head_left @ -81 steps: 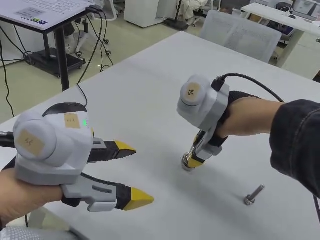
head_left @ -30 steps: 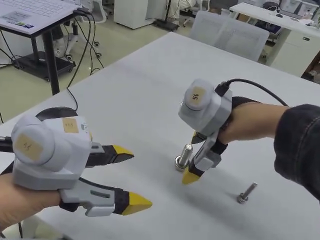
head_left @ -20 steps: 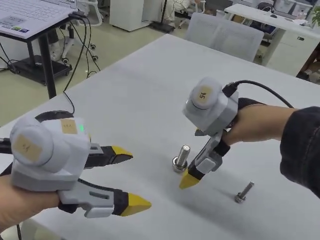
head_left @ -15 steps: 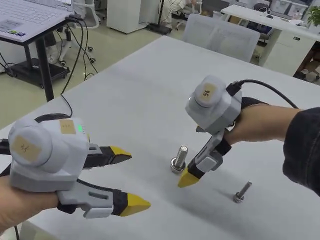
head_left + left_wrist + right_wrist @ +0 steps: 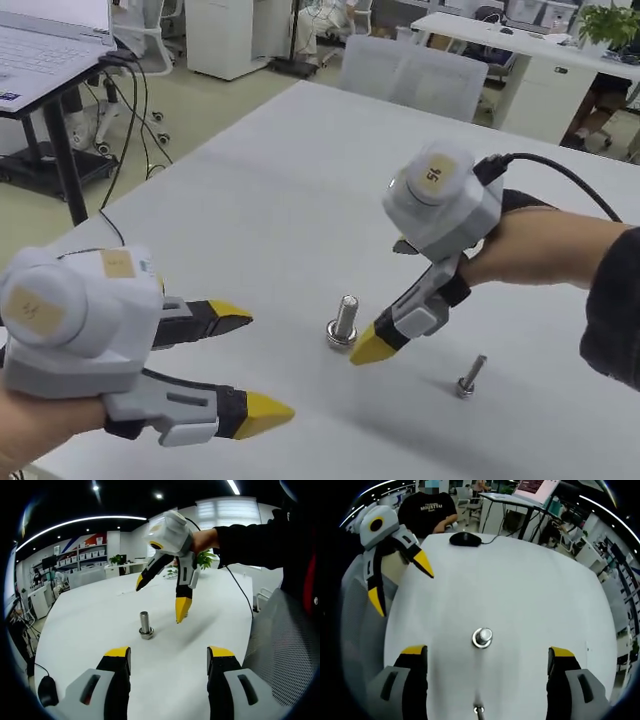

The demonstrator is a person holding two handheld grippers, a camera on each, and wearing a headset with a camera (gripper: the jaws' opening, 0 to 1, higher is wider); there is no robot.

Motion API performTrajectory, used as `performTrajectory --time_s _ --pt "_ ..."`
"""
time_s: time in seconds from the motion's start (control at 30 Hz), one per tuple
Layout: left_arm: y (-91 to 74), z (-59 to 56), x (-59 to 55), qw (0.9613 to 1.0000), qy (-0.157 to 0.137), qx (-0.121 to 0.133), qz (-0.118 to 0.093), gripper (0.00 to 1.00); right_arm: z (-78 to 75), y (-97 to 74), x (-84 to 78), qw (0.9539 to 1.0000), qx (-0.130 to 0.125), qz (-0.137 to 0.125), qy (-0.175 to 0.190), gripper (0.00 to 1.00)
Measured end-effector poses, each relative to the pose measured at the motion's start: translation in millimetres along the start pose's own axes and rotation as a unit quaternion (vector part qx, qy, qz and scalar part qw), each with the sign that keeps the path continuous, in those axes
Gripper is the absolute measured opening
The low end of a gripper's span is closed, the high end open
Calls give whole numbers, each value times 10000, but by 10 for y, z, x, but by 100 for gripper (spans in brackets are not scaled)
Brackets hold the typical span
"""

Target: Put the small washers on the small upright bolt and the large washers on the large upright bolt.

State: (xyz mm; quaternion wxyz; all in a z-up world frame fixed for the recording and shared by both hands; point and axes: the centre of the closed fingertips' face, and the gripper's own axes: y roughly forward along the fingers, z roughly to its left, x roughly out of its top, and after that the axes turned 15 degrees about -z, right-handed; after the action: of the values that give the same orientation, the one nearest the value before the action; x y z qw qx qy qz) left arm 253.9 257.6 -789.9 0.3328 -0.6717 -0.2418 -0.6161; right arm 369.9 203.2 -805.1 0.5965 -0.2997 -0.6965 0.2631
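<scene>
Rig check, left gripper (image 5: 255,363): pale grey-white moulded housing with a rounded cap. The cap carries a round tan sticker with a faint mark, and a second, rectangular tan sticker sits on the top face. Both jaws are grey outside and black inside, each with a slot-shaped recess and a pointed yellow tip. The right gripper (image 5: 159,601) has the same white housing and yellow-tipped grey-black jaws; the round tan sticker on its cap bears a two-digit number, read as 56. A black cable (image 5: 560,172) leaves the rear of its housing. A black strap (image 5: 515,197) crosses the right hand (image 5: 520,250). The sleeve (image 5: 615,320) on that arm is long and dark, with a denim-like weave.
</scene>
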Motion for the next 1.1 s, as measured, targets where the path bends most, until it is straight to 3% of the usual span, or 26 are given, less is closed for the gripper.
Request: performTrajectory --time_s 0.5,0.8,1.1 --pt "71 -66 70 9997 65 -217 48 61 4 -334 -38 9955 -565 -577 486 100" --pt "141 -67 140 9992 142 -377 64 61 -47 -610 -115 9864 -1045 -979 800 100" --pt "259 -100 174 9979 198 -606 82 61 -45 -876 -250 9738 -1494 -1315 1096 100"
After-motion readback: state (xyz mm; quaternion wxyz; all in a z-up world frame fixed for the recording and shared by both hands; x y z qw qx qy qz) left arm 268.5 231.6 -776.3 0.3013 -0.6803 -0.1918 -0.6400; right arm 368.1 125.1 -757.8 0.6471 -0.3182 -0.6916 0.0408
